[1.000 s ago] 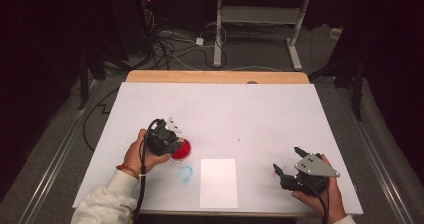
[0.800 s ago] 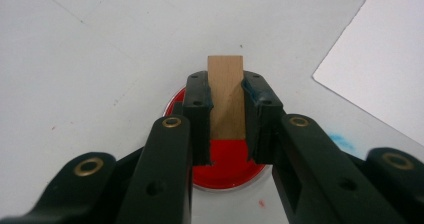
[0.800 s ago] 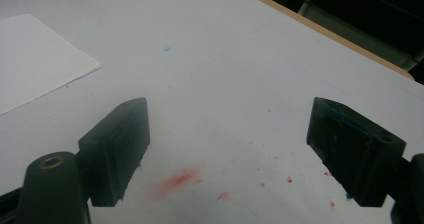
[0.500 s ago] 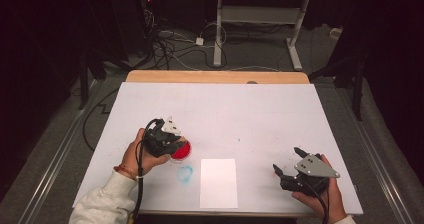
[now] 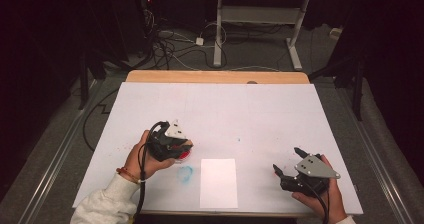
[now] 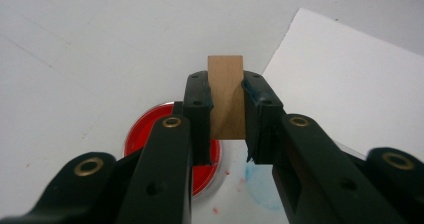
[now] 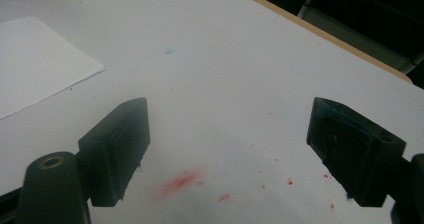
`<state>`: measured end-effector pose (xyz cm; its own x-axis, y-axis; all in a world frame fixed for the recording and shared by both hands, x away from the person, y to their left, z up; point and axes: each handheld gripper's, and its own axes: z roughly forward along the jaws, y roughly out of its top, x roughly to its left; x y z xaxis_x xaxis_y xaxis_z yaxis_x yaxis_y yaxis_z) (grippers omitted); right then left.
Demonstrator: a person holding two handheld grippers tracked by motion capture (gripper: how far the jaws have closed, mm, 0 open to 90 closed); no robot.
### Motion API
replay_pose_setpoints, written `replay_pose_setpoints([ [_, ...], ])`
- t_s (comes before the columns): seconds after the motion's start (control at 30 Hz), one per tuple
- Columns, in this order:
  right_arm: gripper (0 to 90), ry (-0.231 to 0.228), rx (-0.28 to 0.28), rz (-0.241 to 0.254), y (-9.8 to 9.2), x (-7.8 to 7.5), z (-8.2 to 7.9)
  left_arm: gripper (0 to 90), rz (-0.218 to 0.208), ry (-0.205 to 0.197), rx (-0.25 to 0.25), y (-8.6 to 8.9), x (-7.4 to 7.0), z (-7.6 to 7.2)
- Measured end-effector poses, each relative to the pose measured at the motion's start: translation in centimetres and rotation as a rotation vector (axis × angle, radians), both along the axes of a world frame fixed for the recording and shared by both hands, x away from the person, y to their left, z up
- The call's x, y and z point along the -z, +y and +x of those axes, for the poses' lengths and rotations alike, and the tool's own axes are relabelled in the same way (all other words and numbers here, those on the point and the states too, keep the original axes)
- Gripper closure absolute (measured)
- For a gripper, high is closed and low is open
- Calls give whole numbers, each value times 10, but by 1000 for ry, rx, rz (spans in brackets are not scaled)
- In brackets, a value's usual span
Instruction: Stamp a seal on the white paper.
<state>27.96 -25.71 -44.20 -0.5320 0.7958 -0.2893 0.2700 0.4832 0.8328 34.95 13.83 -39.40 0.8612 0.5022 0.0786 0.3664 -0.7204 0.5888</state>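
- High view, worktop (image 5: 225, 109): white surface, the largest item; red flecks near 4 o'clock, a blue smudge (image 5: 185, 173) near 7 o'clock.
- Sheet of paper (image 5: 218, 182): blank white rectangle at 6 o'clock, no stamped mark visible on it.
- Right gripper (image 5: 285, 171): at 4 o'clock, jaws spread wide with nothing between them, resting idle well apart from the paper.
- Left gripper (image 5: 182, 146): at 8 o'clock, clenched on the wooden stamp, hovering over the ink pad.
- Red ink pad (image 6: 165, 149): round dish, just left of the paper, partly under the left gripper.
- Wooden stamp (image 6: 226, 96): small upright block, pinched between the left gripper's pads, above the pad's edge.
- Progress, judged: stamp picked up and at the ink; whether it is inked cannot be told. Left to do: carry it towards 6 o'clock and press it on the paper.
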Motion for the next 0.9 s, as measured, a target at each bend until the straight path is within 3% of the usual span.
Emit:
replay_pose_setpoints([
  [0.43, 180, -1, -7, -4, 1, 1, 0, 736, 0, 16, 143, -34, 7, -16],
  [0.77, 180, 7, -9, -11, 2, 2, 0, 735, -10, 59, 167, -51, 18, -21],
  [0.9, 180, 10, -11, -12, 2, 3, 0, 735, 11, 59, 190, -57, 23, -23],
])
